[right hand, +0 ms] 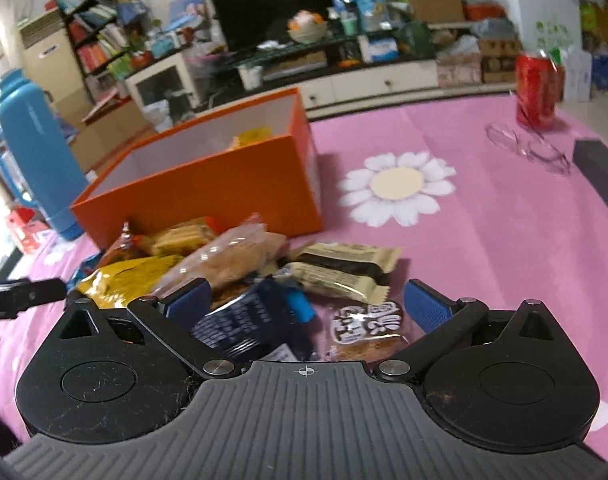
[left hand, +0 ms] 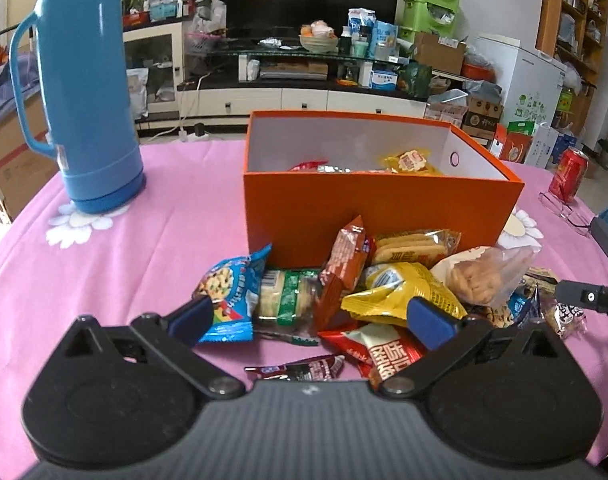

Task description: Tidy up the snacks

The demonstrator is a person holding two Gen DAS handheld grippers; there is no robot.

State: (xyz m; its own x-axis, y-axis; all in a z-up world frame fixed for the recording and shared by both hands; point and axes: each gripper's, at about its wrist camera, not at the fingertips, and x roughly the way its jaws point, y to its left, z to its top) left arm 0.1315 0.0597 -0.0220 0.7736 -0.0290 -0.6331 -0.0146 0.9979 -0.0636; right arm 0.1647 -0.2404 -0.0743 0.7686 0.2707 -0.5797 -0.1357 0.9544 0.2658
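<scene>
Nearest the lens in the left wrist view, the left gripper (left hand: 309, 314) is hovering low over the near edge of the snack pile with its blue-padded jaws spread wide and nothing held — the blue snack packet (left hand: 230, 300) is lying just beside one pad and the crinkled yellow foil packet (left hand: 399, 292) is sitting against the other. Between them a green-labelled cracker sleeve (left hand: 286, 300) and a red wrapper with white characters (left hand: 379, 354) are resting on the pink flower-printed tablecloth (left hand: 152, 216).

The right gripper (right hand: 305, 306) is likewise gaping wide and empty, poised above a dark navy packet (right hand: 244, 326) and a clear brown-printed wafer packet (right hand: 367, 328), with cream-and-dark wrapped bars (right hand: 339, 270) just beyond.

Further out, the open orange cardboard box (left hand: 379, 204) is standing directly behind the pile, touching it. Only a few items are showing inside — a yellow packet (left hand: 413, 162) and a red-edged one — so the job is judged to be at an early stage: most snacks are waiting on the cloth, still to go in.

Well apart, a tall blue plastic thermos flask (left hand: 86, 92), a red drink can (left hand: 568, 176) and clear-framed spectacles (right hand: 527, 148) are playing no part.

The box floor is mostly hidden by its near wall, so its true count cannot be told. The right wrist view is blurring, wrapper print is unreadable, and packets buried under the heap are partly covered.
</scene>
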